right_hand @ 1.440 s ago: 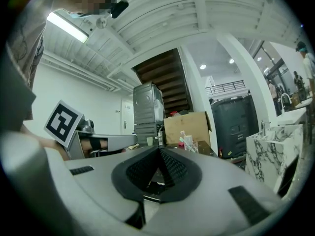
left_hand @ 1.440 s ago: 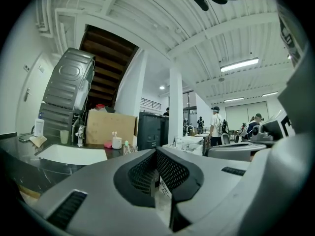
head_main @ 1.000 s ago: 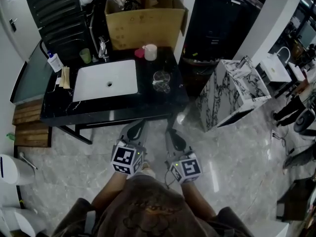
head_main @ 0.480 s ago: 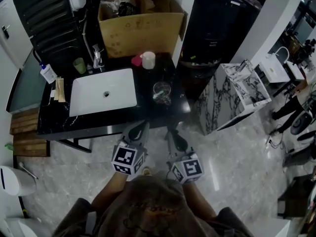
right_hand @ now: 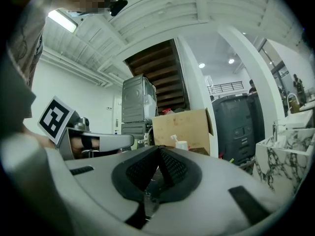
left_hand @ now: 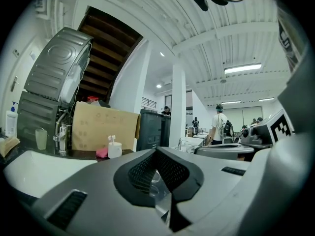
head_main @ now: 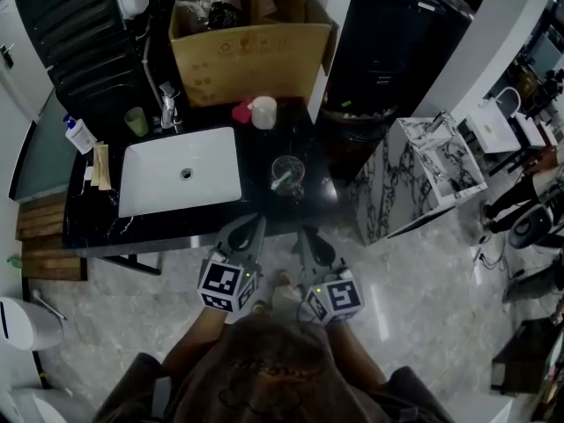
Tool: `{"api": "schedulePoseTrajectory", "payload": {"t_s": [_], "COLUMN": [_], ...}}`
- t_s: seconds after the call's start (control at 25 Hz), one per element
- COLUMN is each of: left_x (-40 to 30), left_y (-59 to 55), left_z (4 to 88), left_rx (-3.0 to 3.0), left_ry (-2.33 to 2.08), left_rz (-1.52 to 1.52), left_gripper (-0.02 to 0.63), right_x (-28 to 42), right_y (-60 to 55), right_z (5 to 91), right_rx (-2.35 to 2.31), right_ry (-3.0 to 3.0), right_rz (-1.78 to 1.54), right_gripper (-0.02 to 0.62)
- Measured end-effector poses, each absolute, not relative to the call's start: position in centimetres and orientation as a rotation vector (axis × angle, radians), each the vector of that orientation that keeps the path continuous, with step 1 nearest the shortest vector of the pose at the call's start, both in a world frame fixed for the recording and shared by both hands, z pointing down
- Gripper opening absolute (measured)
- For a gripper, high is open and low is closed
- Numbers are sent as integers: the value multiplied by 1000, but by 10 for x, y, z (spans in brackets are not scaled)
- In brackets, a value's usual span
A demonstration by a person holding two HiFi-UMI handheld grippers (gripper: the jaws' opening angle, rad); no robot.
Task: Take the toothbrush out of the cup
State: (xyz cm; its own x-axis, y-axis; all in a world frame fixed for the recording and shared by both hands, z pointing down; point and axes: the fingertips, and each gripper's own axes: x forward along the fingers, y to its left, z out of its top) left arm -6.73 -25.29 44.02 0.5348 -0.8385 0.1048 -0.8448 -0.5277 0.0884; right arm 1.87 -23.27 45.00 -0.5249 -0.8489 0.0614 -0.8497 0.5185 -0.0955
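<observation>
At counter (head_main: 263,151) right of sink (head_main: 154,192): glass cup (head_main: 288,175), toothbrush (head_main: 280,182) leaning inside. Left gripper (head_main: 249,230) and right gripper (head_main: 306,239) are short of it, jaws together, empty. Brush likely light, stiff, slick; pinch handle near rim, cup may tip.

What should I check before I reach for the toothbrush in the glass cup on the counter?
1. Toothbrush in the glass cup: ok.
2. Cup upright on the black counter, apart from the sink: ok.
3. Left tongs open for a grasp: not ok, shut and empty.
4. Right tongs open: not ok, shut and empty.
5. Tongs at the cup: not ok, both short of the counter edge.
6. Which way the handle leans: cannot tell.
</observation>
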Motion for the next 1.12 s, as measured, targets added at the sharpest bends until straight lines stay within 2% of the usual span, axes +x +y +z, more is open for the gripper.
{"api": "schedulePoseTrajectory", "payload": {"t_s": [0.52,0.56,0.64,0.68,1.12], "left_x": [-67,-67,-68,-69,-78], "left_y": [-298,-300,-304,-306,-332], "left_z": [447,448,449,450,455], "left_rx": [2593,2591,2584,2580,2553], "left_ry": [-1509,-1512,-1517,-1520,-1548], "left_rz": [96,99,104,106,126], "left_gripper": [2,2,2,2,2], "right_x": [20,20,19,17,-9], "right_y": [-284,-287,-293,-296,-325], "right_z": [454,456,462,464,500], "right_rx": [1474,1470,1457,1450,1235], "right_ry": [-2746,-2740,-2725,-2721,-2717], "right_rz": [162,168,196,201,100], "right_gripper": [0,37,210,241,249]}}
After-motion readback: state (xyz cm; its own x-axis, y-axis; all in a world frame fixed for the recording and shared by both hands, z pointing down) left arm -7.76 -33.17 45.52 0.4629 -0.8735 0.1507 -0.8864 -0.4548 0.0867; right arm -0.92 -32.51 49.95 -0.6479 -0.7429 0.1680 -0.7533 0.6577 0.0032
